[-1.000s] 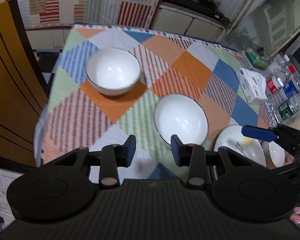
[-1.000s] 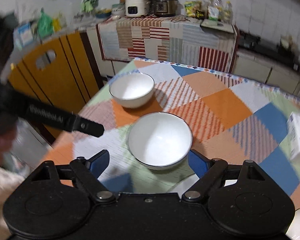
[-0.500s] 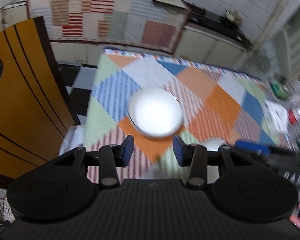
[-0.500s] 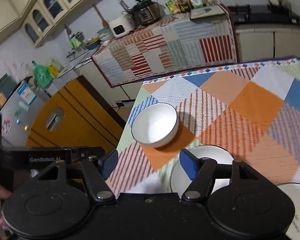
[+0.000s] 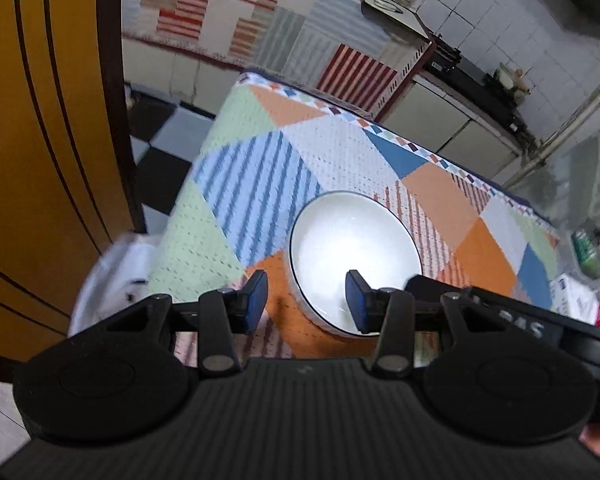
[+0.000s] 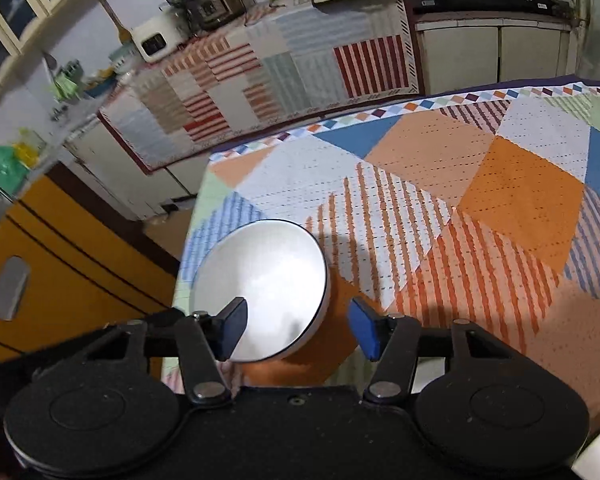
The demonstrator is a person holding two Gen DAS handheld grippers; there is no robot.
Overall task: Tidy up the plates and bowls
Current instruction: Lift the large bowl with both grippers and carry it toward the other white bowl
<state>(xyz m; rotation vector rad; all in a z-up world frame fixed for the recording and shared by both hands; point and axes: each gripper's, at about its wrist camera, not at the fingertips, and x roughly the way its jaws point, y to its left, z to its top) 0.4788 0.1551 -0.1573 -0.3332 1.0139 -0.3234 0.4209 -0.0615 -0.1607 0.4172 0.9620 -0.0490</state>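
A white bowl (image 5: 356, 256) with a thin dark rim stands on the patchwork tablecloth (image 5: 260, 184) near the table's left edge. My left gripper (image 5: 308, 303) straddles the bowl's near left rim. One finger is outside and the other over the inside, and neither pad touches the rim. In the right wrist view the same bowl (image 6: 260, 284) sits low and left. My right gripper (image 6: 298, 330) straddles its right rim, jaws closing, with a gap on both sides. The right gripper's black body (image 5: 500, 320) lies close beside the left one.
A yellow wooden door (image 5: 48, 140) stands just left of the table, above a checkered floor (image 5: 160, 148). A white bag (image 5: 112, 272) hangs by the table's left edge. A tissue pack (image 5: 572, 296) and a green bottle (image 5: 588, 252) are far right. A cloth-covered counter (image 6: 260, 68) runs behind.
Both grippers swung left and sank from the nearer bowl and plate to the far-left bowl, which now fills the space at their fingertips. The right jaws have narrowed.
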